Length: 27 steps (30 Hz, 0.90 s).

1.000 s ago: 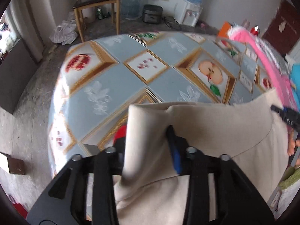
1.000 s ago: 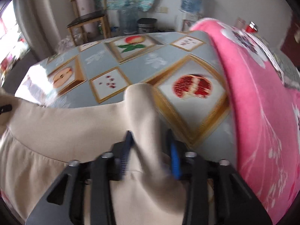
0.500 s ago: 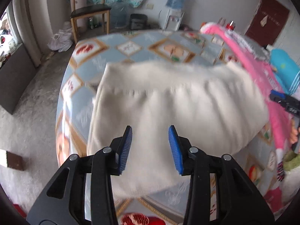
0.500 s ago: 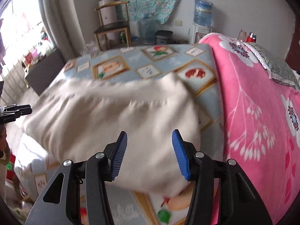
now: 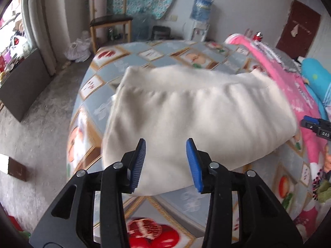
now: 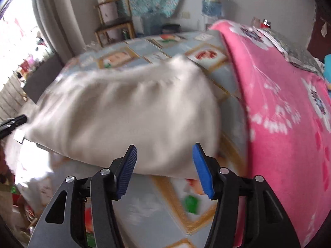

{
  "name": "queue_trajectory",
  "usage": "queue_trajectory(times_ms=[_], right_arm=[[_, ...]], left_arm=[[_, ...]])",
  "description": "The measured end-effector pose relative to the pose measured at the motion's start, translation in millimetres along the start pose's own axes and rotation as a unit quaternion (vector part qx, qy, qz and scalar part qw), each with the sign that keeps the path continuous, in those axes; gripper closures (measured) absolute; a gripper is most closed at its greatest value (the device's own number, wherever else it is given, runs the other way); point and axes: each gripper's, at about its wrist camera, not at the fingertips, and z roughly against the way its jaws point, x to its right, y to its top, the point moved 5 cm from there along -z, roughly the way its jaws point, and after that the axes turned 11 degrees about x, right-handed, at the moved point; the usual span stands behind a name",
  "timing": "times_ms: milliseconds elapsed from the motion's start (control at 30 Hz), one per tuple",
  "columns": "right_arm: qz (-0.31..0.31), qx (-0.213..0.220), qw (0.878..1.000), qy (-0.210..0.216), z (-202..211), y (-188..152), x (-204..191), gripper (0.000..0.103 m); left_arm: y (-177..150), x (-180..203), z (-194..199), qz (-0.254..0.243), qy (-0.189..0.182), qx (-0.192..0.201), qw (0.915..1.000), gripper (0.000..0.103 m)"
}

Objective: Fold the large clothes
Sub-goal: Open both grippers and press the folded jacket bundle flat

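A cream garment (image 5: 196, 115) lies folded on the fruit-patterned tablecloth (image 5: 99, 103); it also shows in the right wrist view (image 6: 128, 119), blurred. My left gripper (image 5: 165, 163) is open and empty, hovering just above the garment's near left edge. My right gripper (image 6: 164, 168) is open and empty at the garment's near right edge. The right gripper's tip (image 5: 316, 126) shows at the right edge of the left wrist view, and the left gripper's tip (image 6: 12, 122) at the left edge of the right wrist view.
A pink flowered blanket (image 6: 289, 124) lies right of the garment. A wooden chair (image 5: 109, 20), a water dispenser (image 5: 201, 20) and a plastic bag (image 5: 78, 49) stand beyond the table. A grey panel (image 5: 22, 82) is on the floor at left.
Both grippers let go of the cream garment, opened and drew back and up. The garment now lies folded on the table.
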Motion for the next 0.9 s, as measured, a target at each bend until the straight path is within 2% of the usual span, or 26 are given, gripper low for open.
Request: queue_trajectory(times_ms=[67,200,267,300,333,400,500,567,600,633,667,733,800,833,900], right_arm=[[0.002,0.014,0.999,0.038,-7.2,2.8,-34.6,0.048],[0.024,0.018,0.998,0.057,-37.2,-7.7,-87.3,0.048],[0.049,-0.011,0.998,0.028,-63.8,-26.3,-99.8,0.048],[0.068,-0.007,0.998,0.013,-72.0,-35.1,-102.8,0.047],[0.073,0.001,0.997,0.006,-67.4,-34.9,-103.9,0.047],[0.061,-0.01,0.998,0.0,-56.6,-27.9,-105.0,0.047],[0.065,0.03,0.997,0.04,-28.4,-12.7,-124.8,0.047],[0.088,0.041,0.994,0.058,-25.8,-11.6,-145.2,0.047],[0.096,0.03,0.993,0.063,-34.3,-17.2,-151.8,0.047],[0.099,0.016,0.993,0.064,-45.8,-22.7,-156.1,0.047],[0.098,-0.013,0.993,0.059,-64.8,-37.7,-154.9,0.046],[0.112,0.007,0.992,0.058,-56.5,-42.9,-155.0,0.046],[0.099,0.001,0.993,0.065,-41.9,-38.3,-151.0,0.046],[0.088,0.013,0.994,0.067,-29.0,-32.2,-142.9,0.046],[0.073,0.044,0.996,0.035,-11.8,-21.4,-116.9,0.046]], left_arm=[[4.8,27.8,-8.7,-0.007,-0.025,-0.003,0.9997,0.064],[-17.9,74.0,-44.8,-0.048,-0.021,-0.043,0.9977,0.064],[-32.4,79.4,-55.3,-0.081,0.005,-0.04,0.9959,0.064],[-37.1,81.3,-56.2,-0.097,0.011,-0.032,0.9947,0.064],[-37.7,81.9,-54.9,-0.102,0.014,-0.029,0.9943,0.064],[-31.6,82.1,-47.3,-0.092,0.011,-0.028,0.9953,0.064],[-16.8,85.3,-28.9,-0.072,-0.021,0.004,0.9972,0.064],[-18.2,85.0,-32.2,-0.08,-0.008,-0.003,0.9967,0.064],[-22.9,82.2,-38.1,-0.08,0.002,-0.016,0.9966,0.064],[-31.3,76.6,-47.1,-0.073,0.004,-0.035,0.9967,0.064],[-36.1,72.6,-49.9,-0.064,-0.005,-0.03,0.9974,0.064],[-36.7,72.1,-44.5,-0.067,-0.014,-0.021,0.9975,0.064],[-31.2,70.9,-32.6,-0.063,-0.018,-0.012,0.9978,0.064],[-28.2,68.4,-25.2,-0.06,-0.018,-0.003,0.998,0.064],[-22.7,56.5,-10.9,-0.053,-0.007,0.014,0.9985,0.064]])
